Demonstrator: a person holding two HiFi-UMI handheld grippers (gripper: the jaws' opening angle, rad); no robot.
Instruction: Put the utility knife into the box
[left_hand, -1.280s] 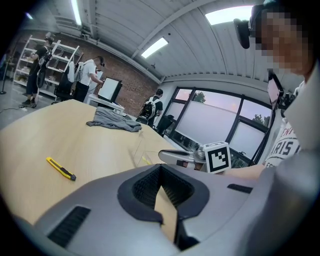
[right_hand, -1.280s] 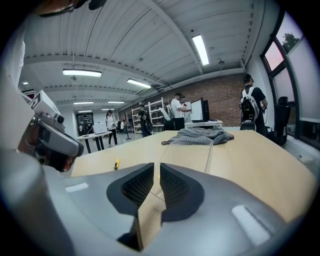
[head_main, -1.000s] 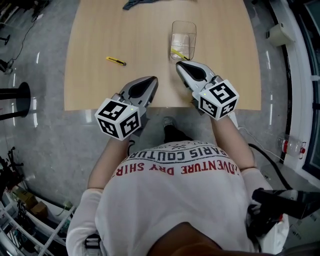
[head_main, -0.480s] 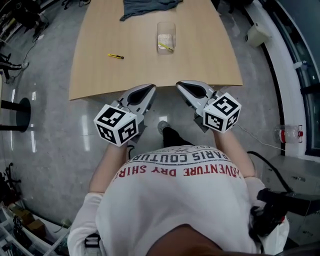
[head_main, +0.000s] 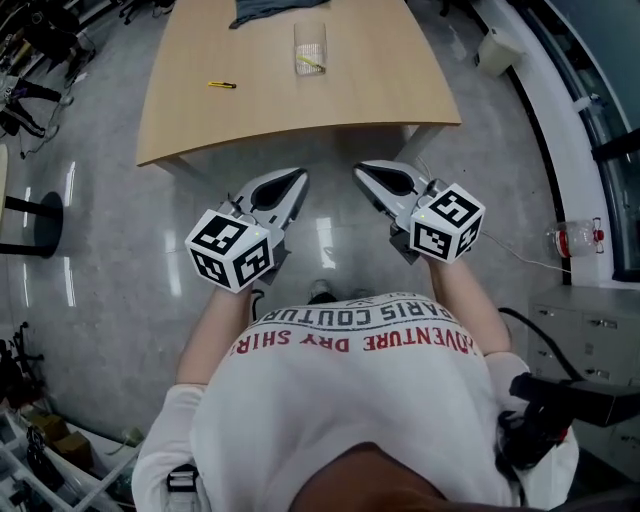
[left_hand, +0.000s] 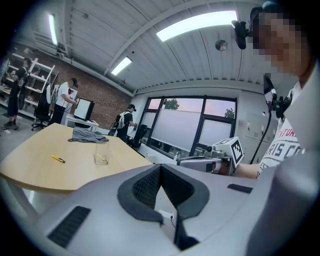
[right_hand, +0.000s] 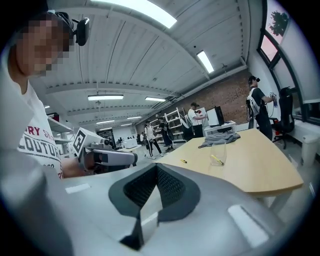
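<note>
The yellow utility knife (head_main: 222, 85) lies on the left part of the wooden table (head_main: 380, 90), far ahead of me. A clear box (head_main: 310, 47) stands mid-table with a yellow item inside it. My left gripper (head_main: 290, 180) and right gripper (head_main: 368, 172) hang side by side over the floor, short of the table's near edge, both shut and holding nothing. In the left gripper view the knife (left_hand: 58, 159) and the box (left_hand: 101, 157) appear small and distant beyond the gripper's tip (left_hand: 160, 167). The right gripper view shows the knife (right_hand: 184, 161) left of the box (right_hand: 218, 154).
A grey cloth (head_main: 275, 10) lies at the table's far edge. A white bin (head_main: 497, 50) stands right of the table, a black stand base (head_main: 25, 210) at the left, and a cabinet (head_main: 590, 330) at the right. Several people stand in the background.
The person has backed away from the table. Both grippers, earlier at or over the near table edge, are now over the floor. The knife and box have not moved.
</note>
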